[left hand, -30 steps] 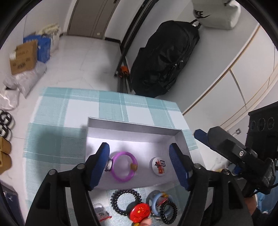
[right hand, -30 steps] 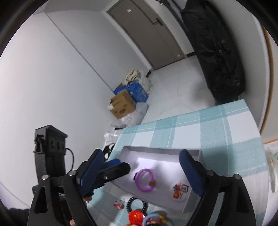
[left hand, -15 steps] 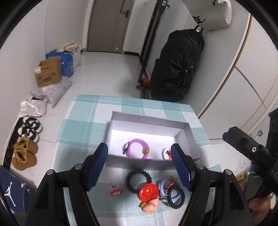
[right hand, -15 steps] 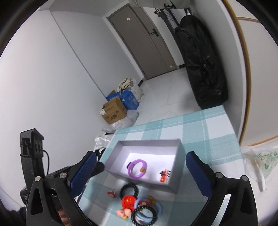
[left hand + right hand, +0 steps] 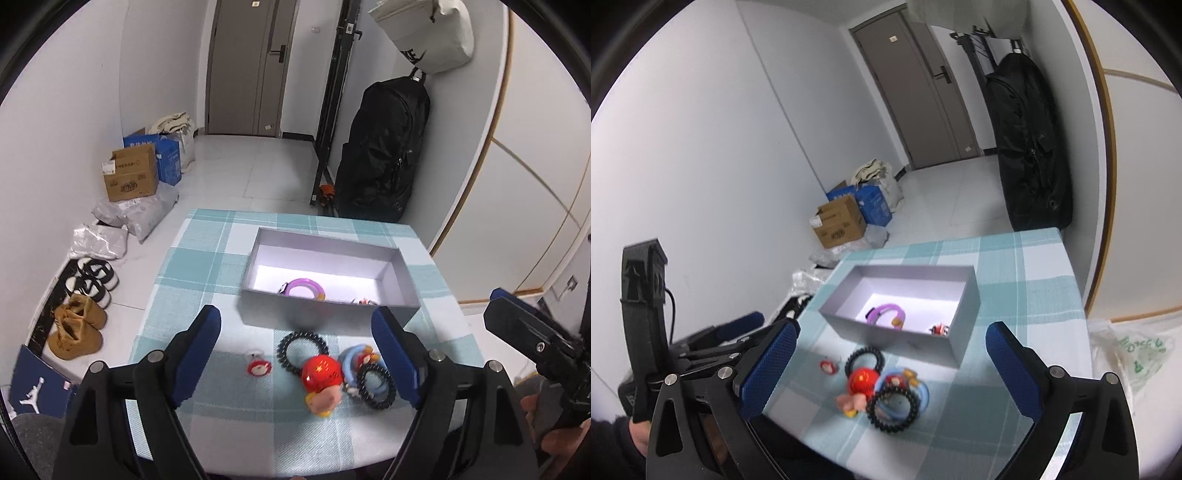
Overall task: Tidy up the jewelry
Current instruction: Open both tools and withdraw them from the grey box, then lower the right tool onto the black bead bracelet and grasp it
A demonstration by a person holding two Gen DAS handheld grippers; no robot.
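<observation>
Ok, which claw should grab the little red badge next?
Probably the left claw. The small red badge lies on the pile's left side, nearly centred between its fingers; for the right claw it sits off by one finger. Both claws have just been opening, with nothing between them.

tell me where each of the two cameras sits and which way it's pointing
Left wrist: rides the left gripper, looking down over its open blue fingers at the checked table and grey box; the right gripper and a hand show at right.
Right wrist: rides the right gripper, angled down from the table's right; the left gripper and a sleeve show at left.
Shared: box, purple bracelet, black hair ties, doorway.
</observation>
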